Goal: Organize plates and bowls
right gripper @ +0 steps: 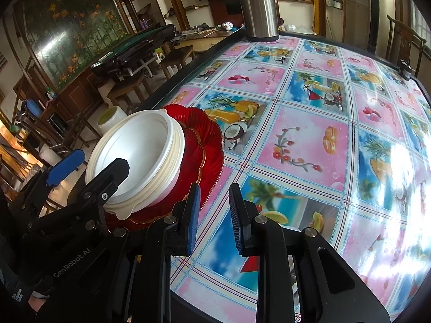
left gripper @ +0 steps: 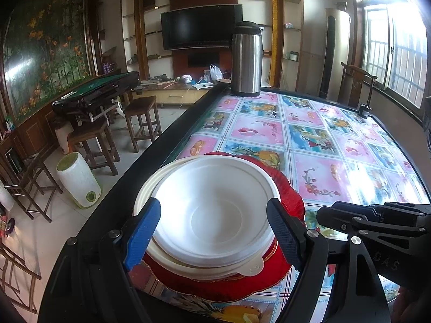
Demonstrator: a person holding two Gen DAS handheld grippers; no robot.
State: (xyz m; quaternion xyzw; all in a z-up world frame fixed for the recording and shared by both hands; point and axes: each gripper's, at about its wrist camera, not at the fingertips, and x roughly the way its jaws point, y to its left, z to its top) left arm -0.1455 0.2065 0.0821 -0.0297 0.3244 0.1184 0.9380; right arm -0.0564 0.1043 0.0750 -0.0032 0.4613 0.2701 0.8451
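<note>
A stack of white bowls (left gripper: 212,212) sits on a red scalloped plate (left gripper: 289,191) near the table's left edge; it also shows in the right wrist view (right gripper: 140,153), on the red plate (right gripper: 204,140). My left gripper (left gripper: 214,234) is open, its fingers on either side of the bowl stack and apart from it; it shows in the right wrist view (right gripper: 89,167) too. My right gripper (right gripper: 214,215) is open and empty, just right of the plate over the tablecloth, and appears in the left wrist view (left gripper: 320,214).
A steel thermos (left gripper: 246,59) stands at the table's far left corner. The table (right gripper: 309,134) has a colourful fruit-pattern cloth and a black rim. A small black clamp (left gripper: 363,109) sits at the far right edge. Wooden stools (left gripper: 140,118) and a white bin (left gripper: 78,180) stand on the floor at left.
</note>
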